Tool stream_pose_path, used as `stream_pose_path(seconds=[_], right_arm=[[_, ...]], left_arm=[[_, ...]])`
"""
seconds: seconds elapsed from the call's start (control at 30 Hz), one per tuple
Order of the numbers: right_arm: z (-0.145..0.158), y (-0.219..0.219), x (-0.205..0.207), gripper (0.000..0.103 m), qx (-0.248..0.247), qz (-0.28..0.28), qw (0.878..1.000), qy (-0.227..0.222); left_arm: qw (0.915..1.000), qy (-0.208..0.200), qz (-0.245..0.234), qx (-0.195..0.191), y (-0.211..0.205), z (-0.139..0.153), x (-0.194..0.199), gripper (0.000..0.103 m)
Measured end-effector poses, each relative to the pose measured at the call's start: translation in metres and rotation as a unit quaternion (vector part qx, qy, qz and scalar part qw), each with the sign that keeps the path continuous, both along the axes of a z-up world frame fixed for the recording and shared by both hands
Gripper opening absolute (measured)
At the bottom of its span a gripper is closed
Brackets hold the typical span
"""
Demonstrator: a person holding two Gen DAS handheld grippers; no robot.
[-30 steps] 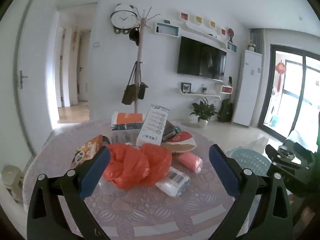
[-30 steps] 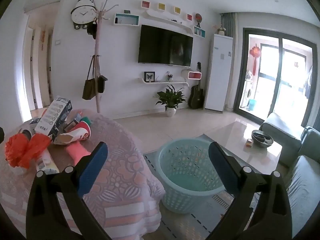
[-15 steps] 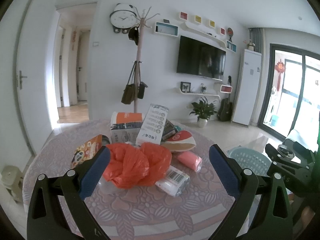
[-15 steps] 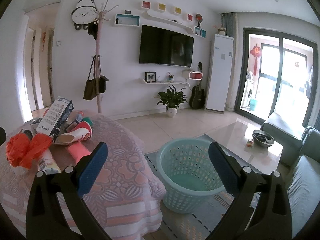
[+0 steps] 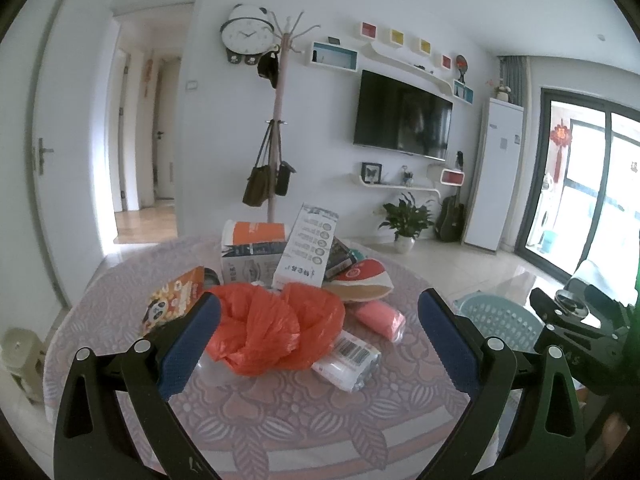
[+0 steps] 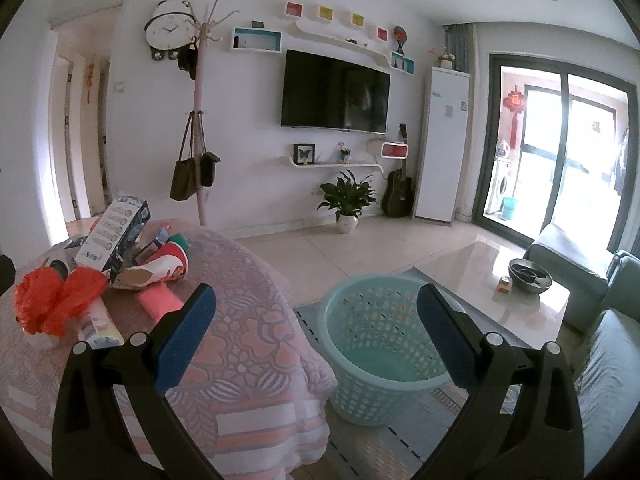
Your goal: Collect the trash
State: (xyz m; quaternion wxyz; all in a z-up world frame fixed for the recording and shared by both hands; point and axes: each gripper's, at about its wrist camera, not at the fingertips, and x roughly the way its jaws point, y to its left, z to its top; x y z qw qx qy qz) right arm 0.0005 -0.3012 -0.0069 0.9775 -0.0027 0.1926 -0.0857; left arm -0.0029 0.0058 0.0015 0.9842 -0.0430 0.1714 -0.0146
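A heap of trash lies on the round table (image 5: 280, 420): an orange plastic bag (image 5: 276, 332), a white barcoded packet (image 5: 348, 360), a pink roll (image 5: 380, 318), a red and white paper cup (image 5: 364, 280), a tall white box (image 5: 308, 252) and a panda snack bag (image 5: 172, 304). My left gripper (image 5: 318, 344) is open, just short of the orange bag. My right gripper (image 6: 316, 334) is open and empty, above the table's right edge and the light-blue basket (image 6: 380, 344). The heap shows at left in the right wrist view, led by the orange bag (image 6: 56, 304).
The basket (image 5: 500, 316) stands on a rug on the floor right of the table. A glass coffee table (image 6: 520, 292) and grey sofa (image 6: 600, 300) lie further right. A coat stand (image 5: 276, 140) stands behind the table. A beige stool (image 5: 20, 356) sits at left.
Both grippers have drawn back and risen slightly, so the heap and basket sit a little lower and farther in view. Both stay open.
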Motion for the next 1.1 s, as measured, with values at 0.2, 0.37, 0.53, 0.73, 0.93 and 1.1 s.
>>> stream_pose_path(seconds=[0.2,0.37,0.53,0.73,0.93,1.1], right_arm=[[0.003,0.002,0.001,0.095,0.001,0.004,1.0,-0.004],[0.003,0.006,0.002,0.095,0.001,0.006,1.0,-0.007],[0.0,0.009,0.006,0.095,-0.005,0.001,1.0,0.003],[-0.004,0.005,0.009,0.092,0.006,-0.005,1.0,0.021],[-0.004,0.006,0.007,0.092,0.002,-0.001,1.0,0.017],[-0.004,0.01,0.003,0.092,-0.001,0.005,1.0,0.017]], left_arm=[[1.0,-0.003,0.0,-0.003,0.002,-0.001,-0.003,0.096],[1.0,-0.002,0.001,-0.005,0.003,-0.002,-0.002,0.096],[1.0,0.005,0.004,-0.007,0.008,-0.01,0.001,0.096],[0.9999,0.01,0.002,-0.011,0.017,-0.006,-0.001,0.096],[0.9997,0.015,0.01,-0.013,0.023,-0.003,-0.003,0.096],[0.9996,0.016,0.01,-0.019,0.028,-0.001,-0.005,0.096]])
